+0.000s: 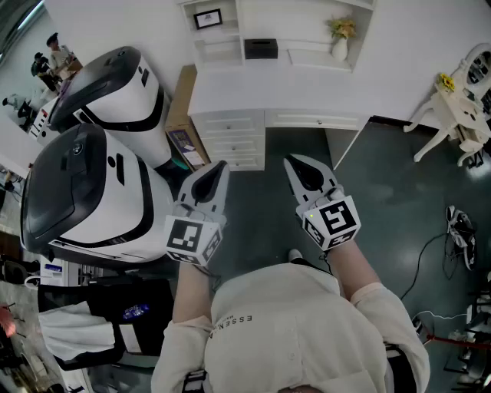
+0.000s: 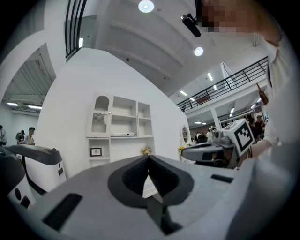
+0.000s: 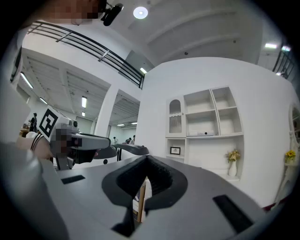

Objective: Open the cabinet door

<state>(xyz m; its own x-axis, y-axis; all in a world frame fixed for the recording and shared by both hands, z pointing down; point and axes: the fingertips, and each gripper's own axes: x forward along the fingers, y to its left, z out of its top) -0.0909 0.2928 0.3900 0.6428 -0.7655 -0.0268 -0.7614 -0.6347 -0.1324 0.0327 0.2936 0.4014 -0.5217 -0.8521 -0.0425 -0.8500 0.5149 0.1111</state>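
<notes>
A white desk-and-shelf unit [image 1: 276,100] stands against the far wall, with a drawer stack [image 1: 230,140] below. Its upper left has a small arched, slatted cabinet door [image 2: 100,116], which looks closed; the right gripper view shows the arched door [image 3: 175,118] too. My left gripper [image 1: 219,169] and right gripper [image 1: 295,163] are held level side by side over the dark floor, well short of the unit. The left gripper [image 2: 149,157] has its jaws meeting at the tips, with nothing between them. The right gripper [image 3: 146,157] is likewise shut and empty.
Two large white-and-black machines [image 1: 84,192] [image 1: 115,84] stand at the left, with a cardboard box [image 1: 182,115] beside the drawers. A vase with flowers [image 1: 340,46], a black box [image 1: 261,48] and a picture frame [image 1: 208,18] sit on the shelves. White chair [image 1: 460,107] and floor cables [image 1: 460,226] at right.
</notes>
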